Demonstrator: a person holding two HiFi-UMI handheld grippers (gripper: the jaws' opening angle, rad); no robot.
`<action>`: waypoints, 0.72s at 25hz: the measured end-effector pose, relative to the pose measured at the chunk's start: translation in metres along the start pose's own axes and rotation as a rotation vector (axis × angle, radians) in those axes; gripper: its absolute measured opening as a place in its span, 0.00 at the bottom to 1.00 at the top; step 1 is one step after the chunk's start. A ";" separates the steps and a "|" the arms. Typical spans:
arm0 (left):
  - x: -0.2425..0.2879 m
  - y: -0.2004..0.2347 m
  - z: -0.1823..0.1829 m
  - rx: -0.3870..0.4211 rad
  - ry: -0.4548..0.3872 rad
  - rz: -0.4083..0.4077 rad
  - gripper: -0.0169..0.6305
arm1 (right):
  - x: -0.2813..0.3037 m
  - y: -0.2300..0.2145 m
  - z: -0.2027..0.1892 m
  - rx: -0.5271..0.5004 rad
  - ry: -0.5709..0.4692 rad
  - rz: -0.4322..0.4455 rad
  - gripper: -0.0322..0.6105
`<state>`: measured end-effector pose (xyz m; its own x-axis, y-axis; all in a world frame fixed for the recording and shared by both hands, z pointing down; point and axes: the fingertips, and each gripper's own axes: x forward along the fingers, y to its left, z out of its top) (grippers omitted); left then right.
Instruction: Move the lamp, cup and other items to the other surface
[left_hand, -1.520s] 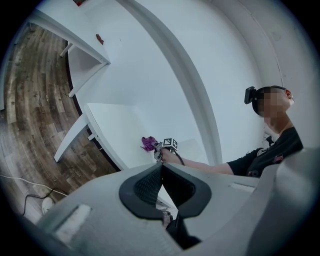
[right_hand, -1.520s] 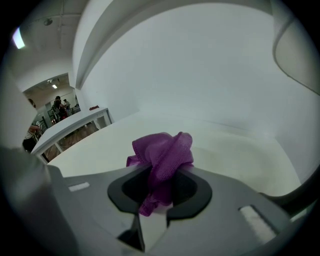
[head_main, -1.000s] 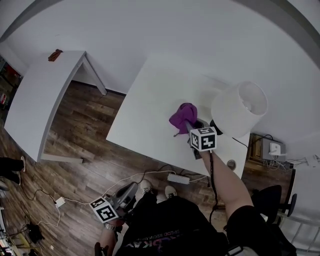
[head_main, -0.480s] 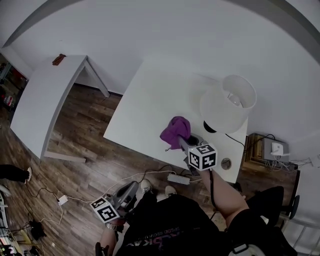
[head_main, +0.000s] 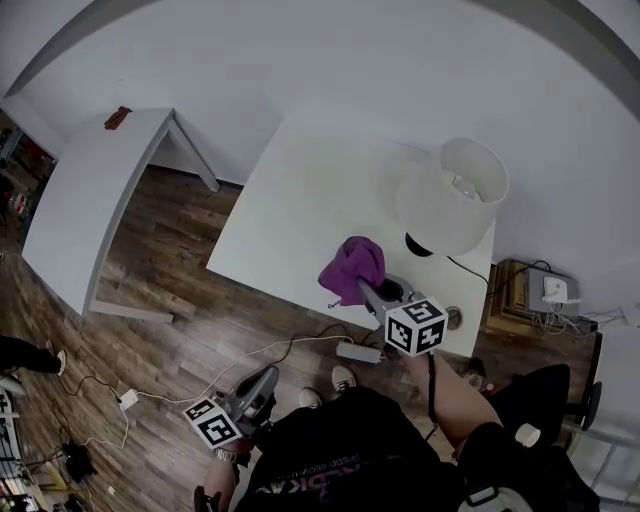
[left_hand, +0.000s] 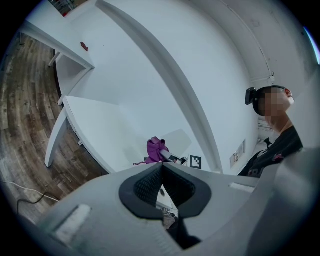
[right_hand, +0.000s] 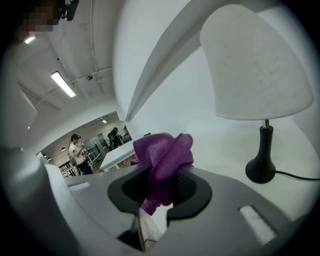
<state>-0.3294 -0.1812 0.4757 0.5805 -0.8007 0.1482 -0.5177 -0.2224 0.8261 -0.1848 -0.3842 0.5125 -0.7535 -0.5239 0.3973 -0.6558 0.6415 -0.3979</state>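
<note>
Big white table (head_main: 290, 190) in front of me. The second white table (head_main: 80, 200) is well apart to my left across wood floor, and I take it for the drop-off surface.

The lamp (head_main: 452, 195) stands at the right end of the near table: wide white shade, thin stem, black flared base, with a cord trailing off the right side. I judge it top-heavy. The shade is thin and would crush, so it's not a place to clamp. Best hold is the stem just above the base (right_hand: 260, 167). Watch the cord, since it could snag or tip the lamp if it's plugged in.

The purple cloth (head_main: 352, 268) is in the right gripper (head_main: 372, 292), over the front edge of the near table, near the lamp base but apart from it. The jaws are clamped on a bunched fold, the rest spilling out above the pads (right_hand: 182, 187). It's soft, light and limp, with no breakage risk. It will sag and swing, and a pinch on one fold could slip, so a deeper bite is safer. Looks lifted clear of the tabletop, though I can't confirm that from above.

The left gripper (head_main: 262, 380) is low by my leg over the floor, its jaws pressed together with nothing between them.

A small brown item (head_main: 117, 118) sits on the second table's far end. I see no cup in any view.
</note>
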 end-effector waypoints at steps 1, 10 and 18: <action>-0.001 -0.001 0.000 0.002 0.003 -0.007 0.02 | -0.005 0.003 0.001 -0.001 -0.010 -0.003 0.18; -0.025 -0.008 -0.012 0.000 0.068 -0.083 0.02 | -0.038 0.048 -0.012 0.024 -0.054 -0.040 0.18; -0.054 -0.015 -0.035 -0.014 0.122 -0.166 0.02 | -0.076 0.120 -0.045 0.053 -0.073 -0.034 0.18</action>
<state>-0.3307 -0.1156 0.4740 0.7294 -0.6801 0.0740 -0.4007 -0.3370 0.8520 -0.2042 -0.2426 0.4717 -0.7310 -0.5857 0.3503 -0.6810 0.5930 -0.4297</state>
